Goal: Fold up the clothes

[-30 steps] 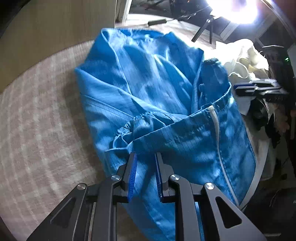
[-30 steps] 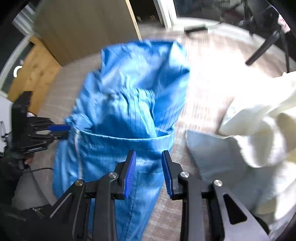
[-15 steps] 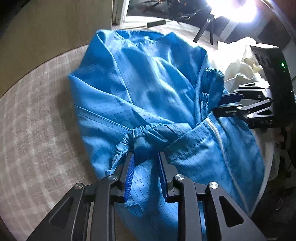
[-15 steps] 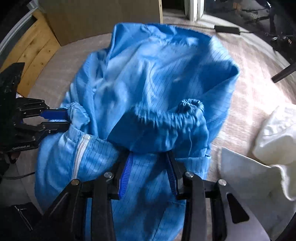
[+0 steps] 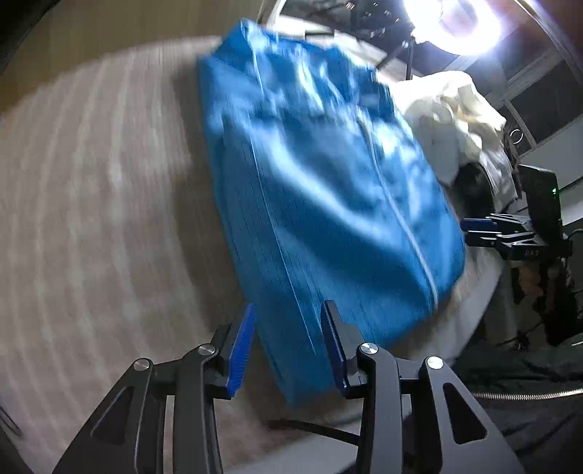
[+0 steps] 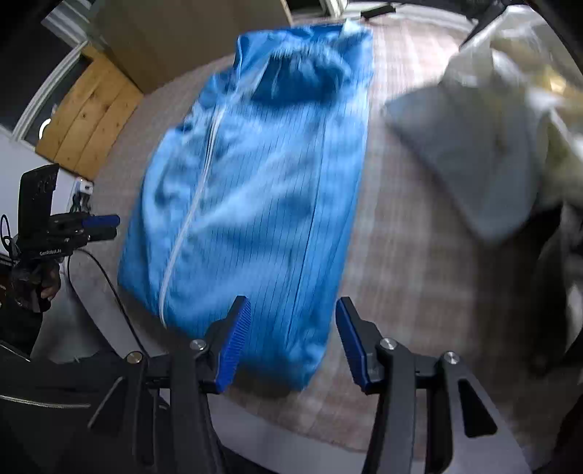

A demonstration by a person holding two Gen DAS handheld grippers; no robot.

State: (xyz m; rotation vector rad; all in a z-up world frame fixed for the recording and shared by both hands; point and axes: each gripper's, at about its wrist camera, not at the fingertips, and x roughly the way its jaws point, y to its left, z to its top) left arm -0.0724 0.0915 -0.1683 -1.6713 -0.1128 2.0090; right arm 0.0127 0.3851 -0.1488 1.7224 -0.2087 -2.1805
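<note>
A blue zip-up garment [image 5: 320,189] lies folded into a long strip on the checked tablecloth [image 5: 91,218], its white zipper facing up. My left gripper [image 5: 289,306] hovers over the strip's near end. Its jaws are opening, and the pads stand clear of the cloth seen between them. My right gripper [image 6: 291,302] is over the same near end [image 6: 262,226] from the other side. Its jaws are also opening, with no pad pressing the fabric. Each view shows the other gripper at the garment's side: the right gripper [image 5: 484,229] and the left gripper [image 6: 98,226]. Both views are motion-blurred.
A heap of cream clothes [image 5: 455,109] and a pale grey garment [image 6: 466,156] lie to the right of the blue one. A bright lamp [image 5: 459,22] glares at the back. A wooden panel [image 6: 87,120] and a black cable [image 6: 105,277] are at the left, by the table's near edge.
Both grippers have let go of the bunched blue sleeve folds, opened wider and pulled back toward the near edge. The garment now lies flat as a narrow strip.
</note>
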